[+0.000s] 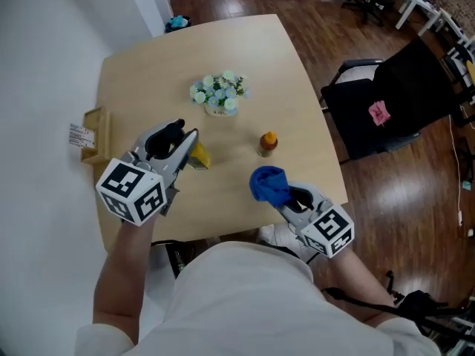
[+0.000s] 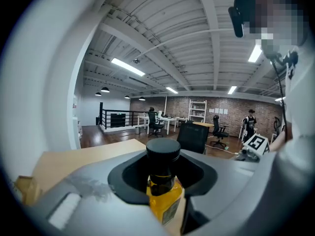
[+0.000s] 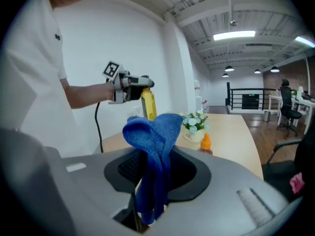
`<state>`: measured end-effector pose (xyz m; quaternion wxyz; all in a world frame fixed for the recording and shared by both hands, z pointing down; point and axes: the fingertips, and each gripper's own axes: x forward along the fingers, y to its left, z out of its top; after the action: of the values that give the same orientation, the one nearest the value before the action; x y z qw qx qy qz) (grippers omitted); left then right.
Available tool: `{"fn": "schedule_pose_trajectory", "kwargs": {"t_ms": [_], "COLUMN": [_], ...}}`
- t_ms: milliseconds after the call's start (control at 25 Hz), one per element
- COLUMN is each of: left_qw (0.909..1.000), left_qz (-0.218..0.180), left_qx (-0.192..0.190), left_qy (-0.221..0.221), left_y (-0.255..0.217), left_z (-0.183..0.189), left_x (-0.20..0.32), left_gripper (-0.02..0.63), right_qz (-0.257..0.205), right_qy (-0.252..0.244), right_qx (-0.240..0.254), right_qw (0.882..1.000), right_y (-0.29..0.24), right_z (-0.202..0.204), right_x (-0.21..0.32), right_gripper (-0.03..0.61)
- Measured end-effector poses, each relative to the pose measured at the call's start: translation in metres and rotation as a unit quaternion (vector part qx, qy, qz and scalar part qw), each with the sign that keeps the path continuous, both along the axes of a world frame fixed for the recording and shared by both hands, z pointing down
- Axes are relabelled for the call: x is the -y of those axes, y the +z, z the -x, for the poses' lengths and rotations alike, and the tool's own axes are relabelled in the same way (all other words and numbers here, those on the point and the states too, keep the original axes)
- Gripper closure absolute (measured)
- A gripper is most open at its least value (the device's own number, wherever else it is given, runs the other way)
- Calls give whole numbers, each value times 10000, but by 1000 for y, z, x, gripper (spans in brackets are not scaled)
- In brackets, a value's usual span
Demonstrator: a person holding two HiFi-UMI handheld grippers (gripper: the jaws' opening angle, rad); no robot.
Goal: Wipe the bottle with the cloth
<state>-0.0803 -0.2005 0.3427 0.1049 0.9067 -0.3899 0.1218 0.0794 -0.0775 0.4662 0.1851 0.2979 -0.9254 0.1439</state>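
Bottle [image 2: 162, 193], yellow with a black cap, is pinched in the left gripper [image 1: 190, 145], jaws pressed onto it just under the cap. Left gripper view gives the cap, the neck and a label edge. Head view gives only a yellow sliver past the jaw tips, over the near-left part of the bench [image 1: 245, 58]. Right gripper view adds the side-on look: bottle upright, cap up, its base hidden behind the cloth [image 3: 155, 146].

Cloth is blue, clamped in the right gripper [image 1: 288, 199], jaws closed on its lower folds. Its upper part bunches up and flops over. Head view shows it as a blue wad over the near-right of the bench, apart from the bottle.

Mid bench: small orange-capped container [image 1: 268, 142], standing, farther out than both grippers. Beyond it, a pot of pale flowers [image 1: 220, 93]. Left bench edge: cardboard holder [image 1: 95, 133], also in the low corner of the left gripper view.

Off the bench to the right: black chair [image 1: 393, 99] with a pink item [image 1: 379, 113] on it. Left gripper view alone shows the far office: desks, a brick wall, people.
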Motion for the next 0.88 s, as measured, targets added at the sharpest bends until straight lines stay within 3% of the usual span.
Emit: {"fn": "schedule_pose_trajectory", "kwargs": {"t_ms": [440,880], "left_qw": [9956,9941], "left_qz": [120,-139], "left_qx": [338,240], "left_qy": [-870,-1053], "left_y": [136,168], "left_z": [-1,-16], "left_x": [44,47], "left_gripper": [469,469], "right_qz": [474,590], "right_qy": [743,715], "right_qx": [-132,-197], "right_qw": [9960,9955], "right_y": [18,10], "right_z": [-78,-107], "right_x": [-17,-11], "right_gripper": [459,459]}}
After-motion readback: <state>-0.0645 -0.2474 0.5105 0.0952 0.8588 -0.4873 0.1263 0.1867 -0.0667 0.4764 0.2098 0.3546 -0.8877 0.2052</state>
